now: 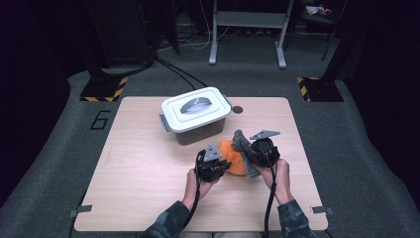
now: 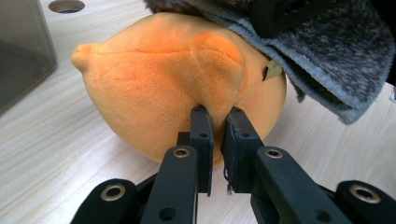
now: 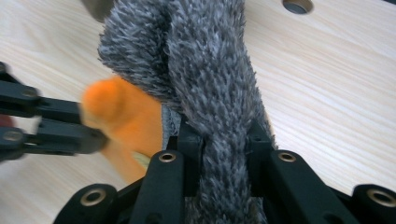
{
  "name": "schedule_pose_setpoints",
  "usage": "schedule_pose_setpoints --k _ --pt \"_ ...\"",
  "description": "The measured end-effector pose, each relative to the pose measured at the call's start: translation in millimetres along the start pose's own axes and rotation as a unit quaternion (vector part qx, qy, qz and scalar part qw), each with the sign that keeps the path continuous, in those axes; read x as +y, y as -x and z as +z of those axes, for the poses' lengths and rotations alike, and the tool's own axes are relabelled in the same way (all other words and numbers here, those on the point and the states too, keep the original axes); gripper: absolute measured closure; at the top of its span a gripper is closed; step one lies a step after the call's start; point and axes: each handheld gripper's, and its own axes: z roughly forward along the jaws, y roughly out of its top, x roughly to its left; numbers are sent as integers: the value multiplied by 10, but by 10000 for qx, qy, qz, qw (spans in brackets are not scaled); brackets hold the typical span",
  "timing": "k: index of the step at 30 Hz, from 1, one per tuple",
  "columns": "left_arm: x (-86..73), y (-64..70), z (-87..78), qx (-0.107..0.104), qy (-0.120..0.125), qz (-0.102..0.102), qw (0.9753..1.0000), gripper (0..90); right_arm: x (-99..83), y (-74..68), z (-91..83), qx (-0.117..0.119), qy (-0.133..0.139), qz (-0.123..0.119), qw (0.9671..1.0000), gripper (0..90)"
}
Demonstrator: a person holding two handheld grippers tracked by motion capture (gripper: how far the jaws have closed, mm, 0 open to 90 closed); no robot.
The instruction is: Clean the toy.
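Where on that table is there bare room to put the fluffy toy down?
The table's left half, left of the left hand-held gripper, is bare, as is the near edge. It is crowded mid-right, where both hand-held grippers grip the orange and grey plush toy just before the lidded box.

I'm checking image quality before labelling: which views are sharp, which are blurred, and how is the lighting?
High view: evenly lit pale wooden table, dark surroundings, soft low detail. Left gripper view: sharp on the orange plush toy, with a soft shadow on the table beneath it. Right gripper view: the grey furry fabric is crisp, but the left gripper at the left edge and the orange plush beside it are blurred.
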Motion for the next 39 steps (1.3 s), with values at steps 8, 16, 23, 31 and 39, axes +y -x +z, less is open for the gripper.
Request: schedule_pose_setpoints --k 8,16,23,31,39 --pt "-18 -7 2 -6 -10 -21 10000 831 -141 264 62 -149 -143 351 9992 743" --pt "-26 -18 0 11 1 -29 10000 831 -266 436 182 -245 -355 641 9970 743" --pt "-38 -27 -1 14 9 -47 10000 831 -396 549 385 -246 -691 964 9926 742" --pt "-44 -51 -13 26 -9 -13 10000 831 -503 626 482 -254 -834 1059 9905 741" --pt "-45 -47 -14 13 5 -52 10000 830 -295 563 -36 -489 -199 893 9946 741"
